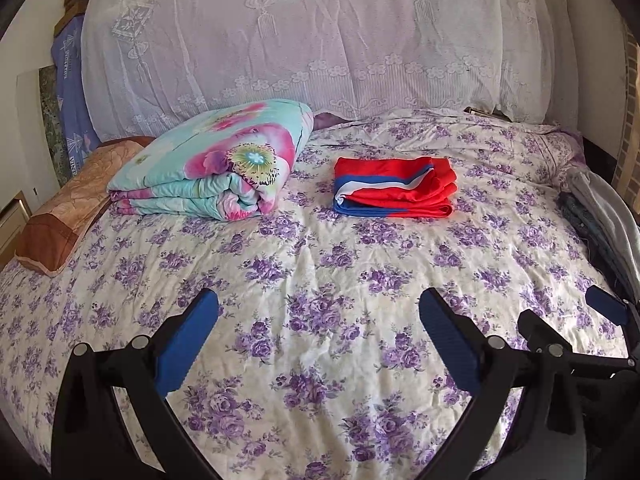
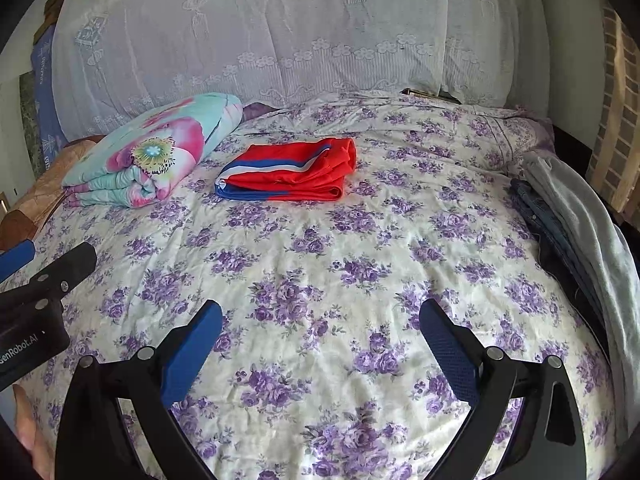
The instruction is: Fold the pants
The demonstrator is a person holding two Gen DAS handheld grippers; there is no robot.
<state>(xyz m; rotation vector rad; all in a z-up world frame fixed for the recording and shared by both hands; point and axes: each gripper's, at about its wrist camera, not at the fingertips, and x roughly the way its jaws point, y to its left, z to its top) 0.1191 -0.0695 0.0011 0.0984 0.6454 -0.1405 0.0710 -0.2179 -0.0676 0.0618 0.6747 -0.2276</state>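
Note:
The red pants (image 1: 394, 192) with blue and white side stripes lie folded in a flat stack on the floral bedsheet (image 1: 320, 280), toward the far middle of the bed; they also show in the right wrist view (image 2: 292, 176). My left gripper (image 1: 319, 304) is open and empty, held over the near part of the bed, well short of the pants. My right gripper (image 2: 321, 316) is open and empty too, beside the left one; its fingertip (image 1: 606, 304) shows at the right of the left wrist view.
A folded flowered quilt (image 1: 216, 168) lies left of the pants, with a brown pillow (image 1: 68, 216) beyond it. Grey and dark denim clothes (image 2: 568, 216) are piled along the bed's right edge. A lace-covered headboard (image 1: 304, 36) rises behind.

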